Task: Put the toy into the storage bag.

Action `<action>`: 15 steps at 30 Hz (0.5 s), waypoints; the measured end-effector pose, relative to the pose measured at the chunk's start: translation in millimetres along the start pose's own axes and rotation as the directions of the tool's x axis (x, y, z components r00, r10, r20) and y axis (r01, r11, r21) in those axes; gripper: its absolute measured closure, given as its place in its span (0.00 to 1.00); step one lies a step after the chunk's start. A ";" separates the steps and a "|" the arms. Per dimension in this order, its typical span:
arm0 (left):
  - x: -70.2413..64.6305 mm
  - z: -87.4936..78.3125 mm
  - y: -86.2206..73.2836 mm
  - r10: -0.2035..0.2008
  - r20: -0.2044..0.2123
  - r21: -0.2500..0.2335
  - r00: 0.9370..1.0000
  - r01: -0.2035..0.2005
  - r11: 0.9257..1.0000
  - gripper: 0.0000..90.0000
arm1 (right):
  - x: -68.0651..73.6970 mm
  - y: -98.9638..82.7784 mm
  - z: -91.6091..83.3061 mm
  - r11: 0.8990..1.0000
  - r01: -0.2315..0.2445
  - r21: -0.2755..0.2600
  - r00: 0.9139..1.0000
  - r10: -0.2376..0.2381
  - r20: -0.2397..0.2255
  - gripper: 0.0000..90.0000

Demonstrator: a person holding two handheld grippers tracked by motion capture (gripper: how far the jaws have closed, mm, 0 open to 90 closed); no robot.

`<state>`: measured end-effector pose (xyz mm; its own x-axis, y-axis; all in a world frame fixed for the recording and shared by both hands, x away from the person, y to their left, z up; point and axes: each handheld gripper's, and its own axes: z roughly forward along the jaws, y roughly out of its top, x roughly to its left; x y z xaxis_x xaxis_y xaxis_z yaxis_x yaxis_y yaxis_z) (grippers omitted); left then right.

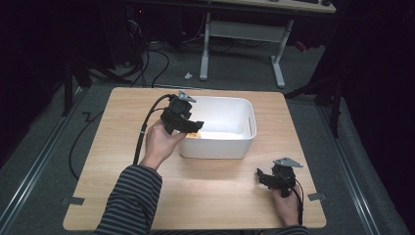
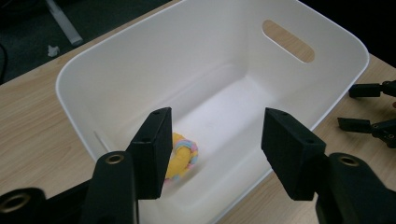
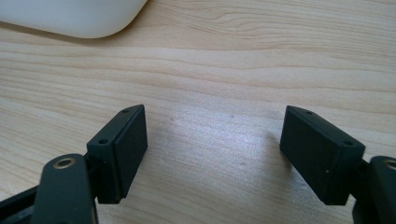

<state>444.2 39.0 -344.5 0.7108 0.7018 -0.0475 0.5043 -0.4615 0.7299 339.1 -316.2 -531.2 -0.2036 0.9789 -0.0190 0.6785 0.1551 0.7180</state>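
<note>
A white plastic bin (image 1: 230,147) with handle slots stands on the wooden table (image 1: 220,196). On its floor, close to the near left wall, lies a yellow soft toy with pastel stripes (image 2: 182,156), a yellow bit of which shows as the toy (image 1: 196,134) from above. My left gripper (image 1: 194,128) hangs over the bin's left rim, jaws open, nothing between them; in its own view the left gripper (image 2: 217,140) looks down into the bin (image 2: 140,70). My right gripper (image 1: 263,176) rests low over the table right of the bin, open and empty. In its own view the right gripper (image 3: 214,140) looks onto bare wood.
The right gripper's black jaws (image 2: 373,109) show beyond the bin's right wall in the left gripper view. A corner of the bin (image 3: 79,18) lies ahead of the right gripper. Behind the table stand a white desk frame (image 1: 244,44) and floor cables (image 1: 147,63).
</note>
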 end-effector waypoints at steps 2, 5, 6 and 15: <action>2.5 -4.7 -2.8 -0.006 -0.002 -0.012 1.000 0.006 1.000 0.47 | 0.0 0.0 0.0 1.000 0.001 0.000 1.000 -0.001 0.000 0.26; 4.6 -10.6 -7.3 -0.003 -0.009 -0.019 1.000 0.003 1.000 0.47 | 0.1 0.0 0.0 1.000 0.001 0.000 1.000 -0.001 0.000 0.26; 5.4 -12.0 -8.5 -0.004 -0.009 -0.022 1.000 0.003 1.000 0.47 | 0.2 0.0 0.0 1.000 0.001 0.000 1.000 -0.001 0.000 0.26; 15.8 -27.7 -22.3 -0.030 -0.025 -0.051 0.999 0.028 0.998 0.46 | 0.3 0.0 0.0 1.000 0.000 0.000 1.000 0.000 0.000 0.26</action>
<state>430.6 75.4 -342.7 0.6831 0.7284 -0.0521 0.4987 -0.4133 0.7619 339.1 -315.9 -531.2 -0.2034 0.9789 -0.0186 0.6788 0.1547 0.7179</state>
